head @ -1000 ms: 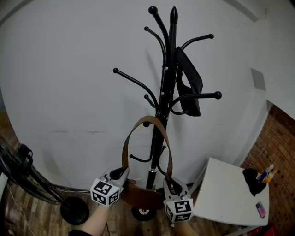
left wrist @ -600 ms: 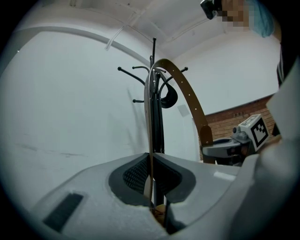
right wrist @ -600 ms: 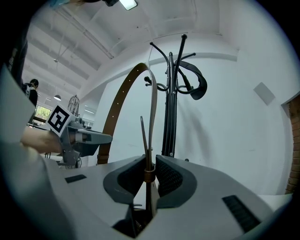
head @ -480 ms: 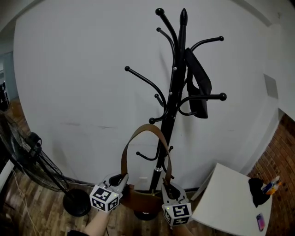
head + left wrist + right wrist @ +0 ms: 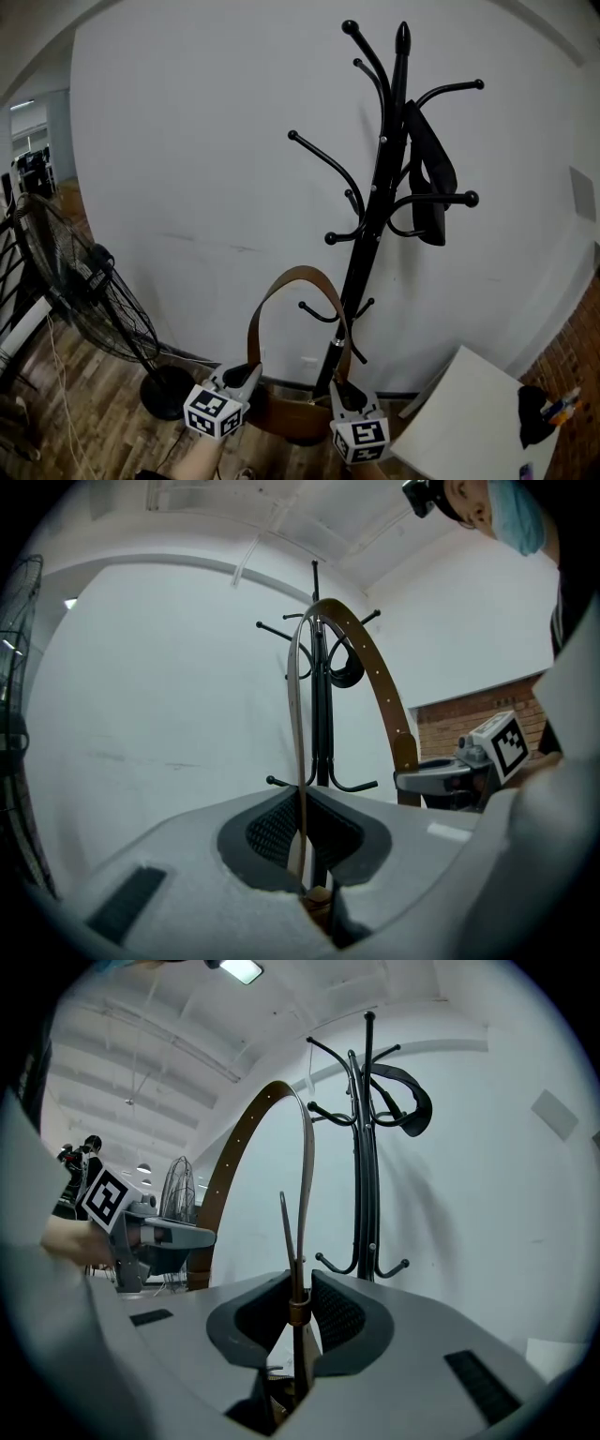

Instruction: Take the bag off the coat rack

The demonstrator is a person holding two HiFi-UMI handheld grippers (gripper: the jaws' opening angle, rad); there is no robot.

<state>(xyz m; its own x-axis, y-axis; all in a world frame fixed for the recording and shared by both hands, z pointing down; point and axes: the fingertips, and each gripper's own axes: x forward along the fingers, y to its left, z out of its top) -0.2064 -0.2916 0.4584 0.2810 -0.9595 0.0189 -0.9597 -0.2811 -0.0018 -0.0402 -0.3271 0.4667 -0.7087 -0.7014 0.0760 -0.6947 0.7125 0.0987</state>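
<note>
A brown leather bag (image 5: pixel 286 412) hangs low between my two grippers, and its strap (image 5: pixel 300 273) arches up in front of the black coat rack (image 5: pixel 380 187). The top of the arch is below and left of a mid-height hook tip (image 5: pixel 330 239). My left gripper (image 5: pixel 248 373) is shut on the left side of the strap (image 5: pixel 298 714), which runs up between its pads. On the right, my other gripper (image 5: pixel 342 389) is shut on the strap (image 5: pixel 302 1166) at a ring. A black bag (image 5: pixel 431 183) hangs on an upper hook.
A standing fan (image 5: pixel 84 281) with a round base is on the wooden floor to the left. A white table (image 5: pixel 469 412) is at the lower right with small items on it. The rack stands against a white wall.
The rack has slid to the right in the head view and the fan has come into sight. The strap's top now sits lower and further left of the hook. Both grips are unchanged.
</note>
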